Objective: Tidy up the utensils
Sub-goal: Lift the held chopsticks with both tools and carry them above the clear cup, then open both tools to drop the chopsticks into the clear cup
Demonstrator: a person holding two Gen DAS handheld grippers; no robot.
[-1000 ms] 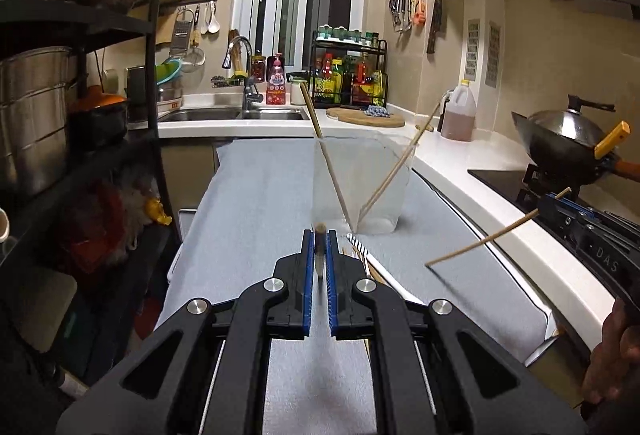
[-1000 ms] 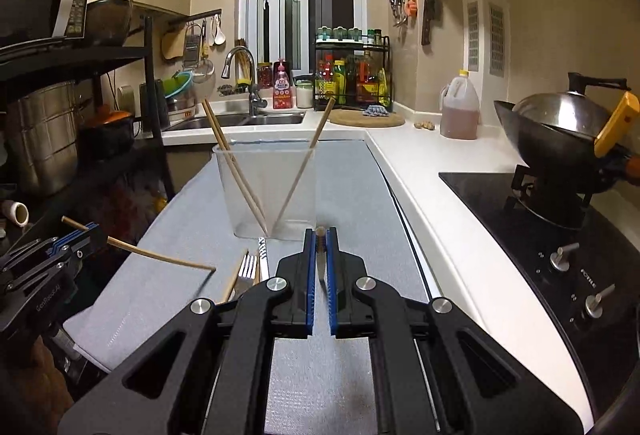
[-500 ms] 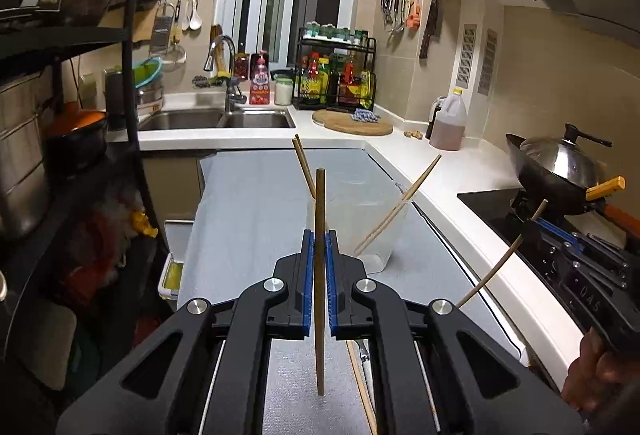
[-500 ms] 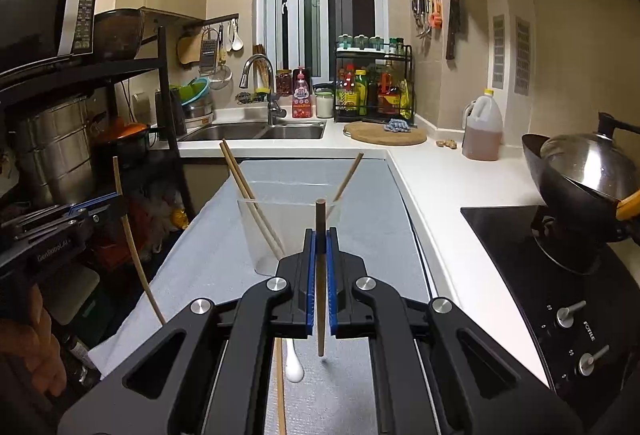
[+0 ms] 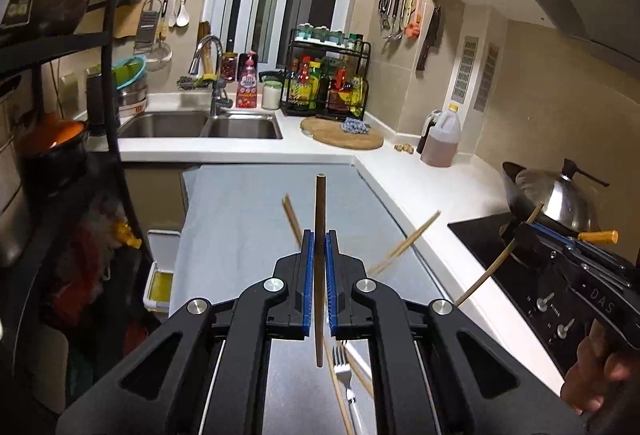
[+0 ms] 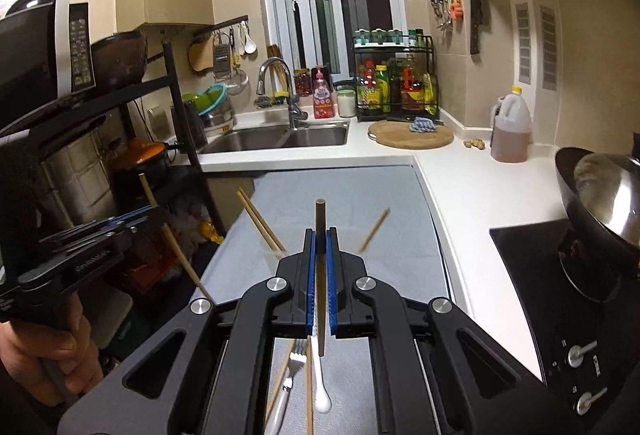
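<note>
My left gripper (image 5: pixel 319 235) is shut on a brown chopstick (image 5: pixel 320 203) that stands upright between the blue pads. My right gripper (image 6: pixel 320 233) is likewise shut on a second upright chopstick (image 6: pixel 320 211). Each shows in the other's view: the right gripper (image 5: pixel 532 231) over the stove, the left gripper (image 6: pixel 154 213) by the shelf, each gripping its own chopstick. Ahead on the grey mat (image 5: pixel 240 227), chopsticks (image 5: pixel 408 241) lean in a clear container, largely hidden behind my fingers. Below lie a fork (image 6: pixel 290 371), a white spoon (image 6: pixel 322 399) and loose chopsticks (image 6: pixel 309 387).
A wok (image 5: pixel 552 195) sits on the black stove (image 5: pixel 480 235) at the right. A black shelf rack (image 6: pixel 172 107) with pots stands at the left. Behind the mat are the sink (image 5: pixel 200 125), a round cutting board (image 5: pixel 342 133) and an oil jug (image 5: pixel 442 139).
Both grippers have risen with their chopsticks, which went from end-on to upright in the pads. The container has dropped lower in both views and is now mostly covered.
</note>
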